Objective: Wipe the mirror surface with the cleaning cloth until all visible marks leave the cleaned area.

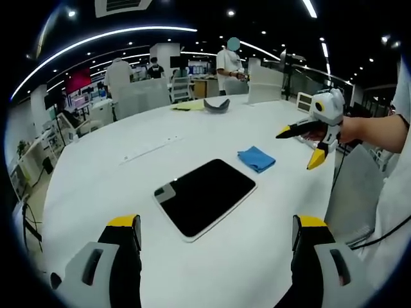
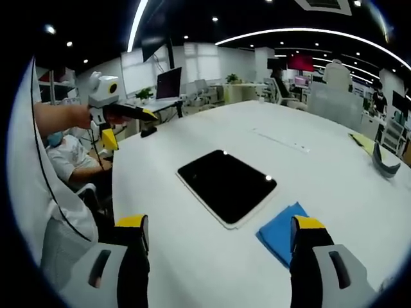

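The mirror (image 1: 205, 196) is a dark glossy rectangle in a thin white frame, lying flat on the white table (image 1: 96, 186). A folded blue cleaning cloth (image 1: 256, 158) lies just beyond its right corner, apart from it. My left gripper (image 1: 217, 223) hovers open above the near edge of the mirror, holding nothing. A hand holds my right gripper (image 1: 300, 147) open in the air to the right of the cloth. In the right gripper view the mirror (image 2: 226, 185) lies ahead, and the cloth (image 2: 286, 232) sits close to the right jaw of my open right gripper (image 2: 220, 224). The left gripper (image 2: 131, 128) hangs open at the far left.
A grey curved object (image 1: 216, 104) and a yellow sheet (image 1: 186, 106) lie at the far side of the table. A long socket strip (image 1: 151, 149) is set into the tabletop. A person (image 1: 229, 64) stands beyond the table. Chairs (image 1: 266, 86) ring the table edge.
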{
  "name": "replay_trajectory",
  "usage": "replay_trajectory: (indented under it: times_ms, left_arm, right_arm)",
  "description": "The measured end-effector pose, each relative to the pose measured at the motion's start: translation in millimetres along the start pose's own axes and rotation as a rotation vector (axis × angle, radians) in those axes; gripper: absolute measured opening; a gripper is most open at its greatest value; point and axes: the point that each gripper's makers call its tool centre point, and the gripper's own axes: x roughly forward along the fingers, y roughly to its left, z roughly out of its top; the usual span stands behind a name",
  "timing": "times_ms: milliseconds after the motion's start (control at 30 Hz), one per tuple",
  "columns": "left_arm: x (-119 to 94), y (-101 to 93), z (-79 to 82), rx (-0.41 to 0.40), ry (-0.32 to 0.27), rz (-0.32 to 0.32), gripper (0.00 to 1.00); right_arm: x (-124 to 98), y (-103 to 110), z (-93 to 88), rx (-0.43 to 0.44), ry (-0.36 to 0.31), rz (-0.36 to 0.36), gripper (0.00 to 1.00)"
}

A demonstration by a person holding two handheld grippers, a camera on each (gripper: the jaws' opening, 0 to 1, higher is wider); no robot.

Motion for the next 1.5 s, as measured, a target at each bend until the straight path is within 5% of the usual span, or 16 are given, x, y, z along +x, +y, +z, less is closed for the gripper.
replay_trajectory:
  times_ms: [667,833,1233,1500]
  left_arm:
    - [0,2.2,-1.0,-0.002,0.014,0.011,0.99]
    - [0,0.7,-0.6,0.002,0.017,0.011,0.98]
    - [-1,4.4,-3.6,0.003,0.026,0.026,0.98]
    - [0,8.9,-6.8,-0.008,0.031,0.036,0.98]
  right_arm:
    - [8,-76,35.3,-0.091,-0.020,-0.058,0.79]
    - [8,-85,37.1,-0.132,-0.020,-0.075,0.63]
    - [16,-94,37.3,-0.144,-0.027,-0.070,0.50]
    - [30,-103,19.8,-0.137,0.010,-0.055,0.48]
